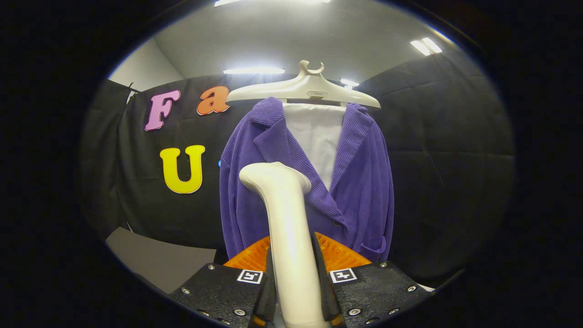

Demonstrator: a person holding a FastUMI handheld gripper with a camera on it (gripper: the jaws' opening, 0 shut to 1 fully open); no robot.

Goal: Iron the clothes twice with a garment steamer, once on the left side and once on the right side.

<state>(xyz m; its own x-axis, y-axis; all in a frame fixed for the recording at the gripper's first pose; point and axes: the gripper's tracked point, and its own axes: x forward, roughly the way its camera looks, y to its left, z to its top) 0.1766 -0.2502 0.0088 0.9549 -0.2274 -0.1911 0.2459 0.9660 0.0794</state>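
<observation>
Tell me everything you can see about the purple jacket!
The purple ribbed jacket, which looks like corduroy, hangs upright on a cream plastic hanger in front of the black booth wall. It has a wide collar with lapels, a dark button low on the front and a pocket near the hem. It hangs open at the chest, showing a white panel behind. The gripper is shut on the white steamer handle, whose head is in front of the jacket's chest; contact cannot be told.

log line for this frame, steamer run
phase: steaming | gripper: shut on steamer handle | steamer head: at jacket's front panel by the lapel | purple jacket: on hanger, over white shirt
</observation>
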